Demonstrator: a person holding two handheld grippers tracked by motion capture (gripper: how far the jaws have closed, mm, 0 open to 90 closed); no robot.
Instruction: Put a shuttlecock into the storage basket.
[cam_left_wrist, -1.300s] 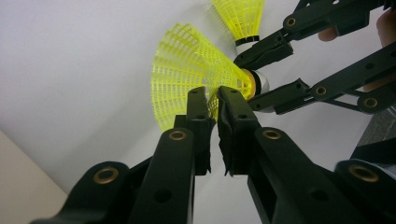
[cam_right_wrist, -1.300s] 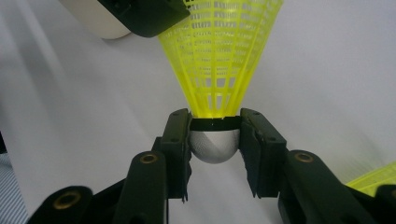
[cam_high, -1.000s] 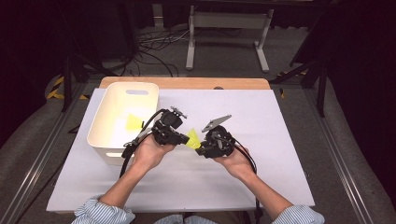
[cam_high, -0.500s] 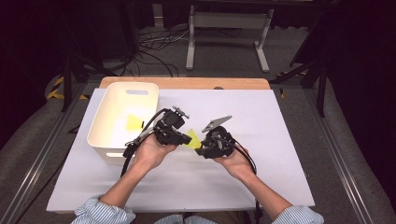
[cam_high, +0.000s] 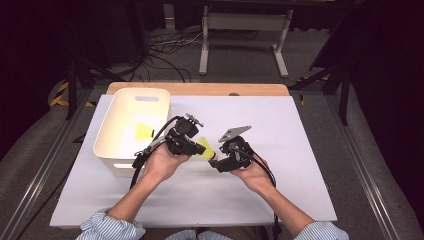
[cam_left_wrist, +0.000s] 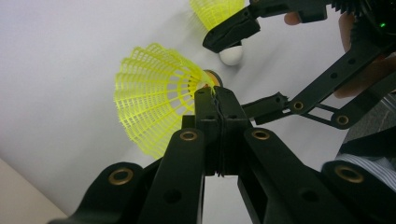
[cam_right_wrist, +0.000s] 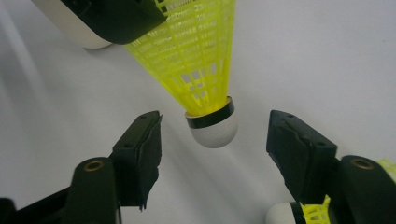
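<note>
Looking down from the high view, the yellow plastic-mesh shuttlecock hangs over the white table sheet between the left gripper and the right gripper, just right of the cream plastic bin. Both forearms reach in from the near edge, hands tilted toward each other.

From the left gripper view, its jaws are clamped tight on the skirt's edge near the cork.

From the right gripper view, the white cork tip sits between its jaws without touching either; they have just been opening and now stand apart. A second shuttlecock peeks in at the near right corner.
</note>
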